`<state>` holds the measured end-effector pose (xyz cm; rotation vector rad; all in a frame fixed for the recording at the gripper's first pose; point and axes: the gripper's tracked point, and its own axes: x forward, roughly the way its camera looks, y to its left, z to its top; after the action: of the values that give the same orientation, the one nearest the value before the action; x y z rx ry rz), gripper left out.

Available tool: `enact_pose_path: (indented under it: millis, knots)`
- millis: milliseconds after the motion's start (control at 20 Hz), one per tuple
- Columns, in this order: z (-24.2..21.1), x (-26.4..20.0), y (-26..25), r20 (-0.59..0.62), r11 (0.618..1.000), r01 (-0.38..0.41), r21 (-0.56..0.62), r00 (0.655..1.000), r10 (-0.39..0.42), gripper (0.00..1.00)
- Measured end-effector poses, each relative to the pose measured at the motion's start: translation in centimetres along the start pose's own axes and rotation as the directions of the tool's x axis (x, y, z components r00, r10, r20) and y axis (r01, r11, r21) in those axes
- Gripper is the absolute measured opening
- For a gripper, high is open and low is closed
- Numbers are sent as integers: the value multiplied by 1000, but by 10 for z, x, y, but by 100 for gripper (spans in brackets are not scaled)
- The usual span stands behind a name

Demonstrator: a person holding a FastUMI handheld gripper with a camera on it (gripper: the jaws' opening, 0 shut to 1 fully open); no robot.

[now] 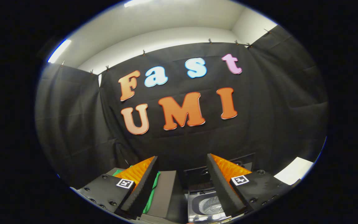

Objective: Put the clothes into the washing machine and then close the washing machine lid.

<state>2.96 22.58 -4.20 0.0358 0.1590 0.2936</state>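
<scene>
My tongs point(182, 174) gape empty, green clothes point(153, 194) lying behind the left finger, the washing machine point(208, 207) drum open between both.

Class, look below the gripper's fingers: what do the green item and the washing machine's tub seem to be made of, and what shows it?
Green clothes: apparently soft matte fabric, lying folded and draped on a grey surface beside the left finger. Washing machine: its tub looks like shiny metal, possibly steel, with bright reflections and rings; the dark surround seems glossy plastic. The lid stands open. The gripper is open, its fingers holding nothing.
</scene>
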Motion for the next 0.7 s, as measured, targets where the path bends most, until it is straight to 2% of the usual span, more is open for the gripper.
enact_pose_path:
  millis: [150,250,550,700]
  knots:
    - [-31,24,67,-91,993,-115,-22,989,112,98]
    - [-49,34,102,-136,986,-164,-15,978,160,98]
    - [-107,64,173,-284,973,-230,16,932,225,98]
    - [-132,70,187,-359,970,-243,19,904,233,98]
